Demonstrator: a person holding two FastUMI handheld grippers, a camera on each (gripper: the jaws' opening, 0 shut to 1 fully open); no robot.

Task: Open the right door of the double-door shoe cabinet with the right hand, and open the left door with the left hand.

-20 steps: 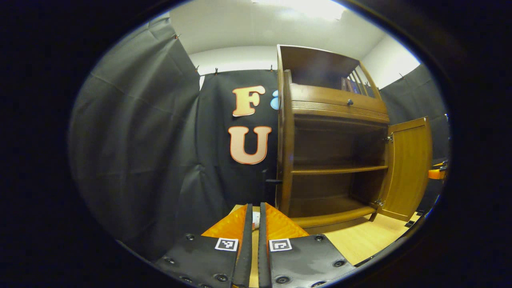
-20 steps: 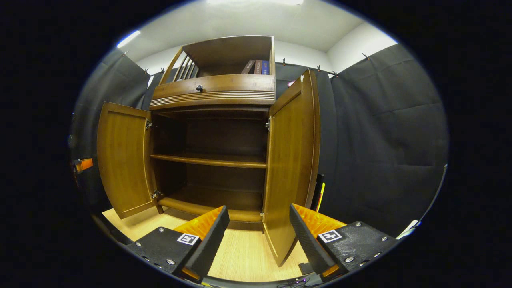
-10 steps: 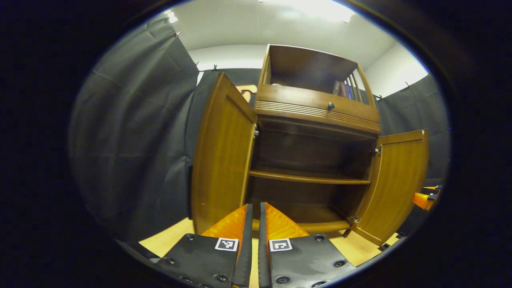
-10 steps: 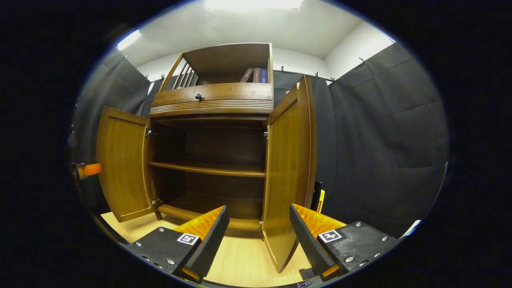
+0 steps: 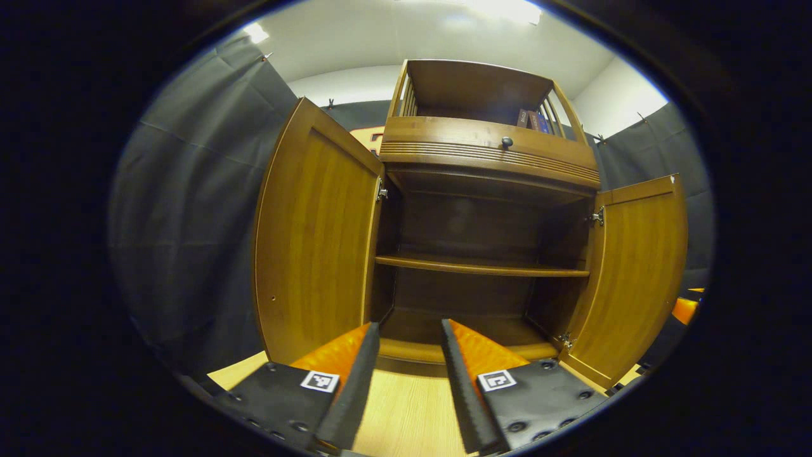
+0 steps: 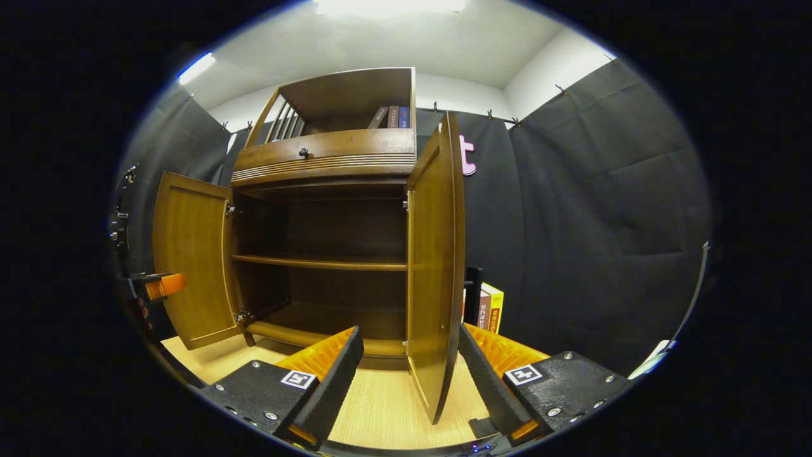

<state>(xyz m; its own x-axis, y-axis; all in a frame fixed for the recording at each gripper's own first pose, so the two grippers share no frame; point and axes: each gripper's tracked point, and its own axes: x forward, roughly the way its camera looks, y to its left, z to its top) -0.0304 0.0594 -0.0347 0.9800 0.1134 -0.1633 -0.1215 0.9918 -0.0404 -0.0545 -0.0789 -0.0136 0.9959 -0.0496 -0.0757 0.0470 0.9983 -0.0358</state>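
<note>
**Shoe cabinet: both doors open, both grippers released**

The shoe cabinet stands on a light wooden floor in front of the black cloth wall. It has two doors, and both are swung out on their hinges. In the left gripper view, the left door stands wide open at the left of the carcass and the right door stands open at the right. In the right gripper view, the right door is seen nearly edge-on, between the two fingers of that gripper.

The open interior shows one shelf above the bottom board. Above the doors sits one drawer front with one dark knob. The top compartment holds several books; their exact count cannot be told. Two further books stand on the floor just beside the cabinet, behind the right door.

The left gripper has its fingers spread apart and grasps nothing. The right gripper is likewise spread and grasps nothing; neither finger touches the door
</note>
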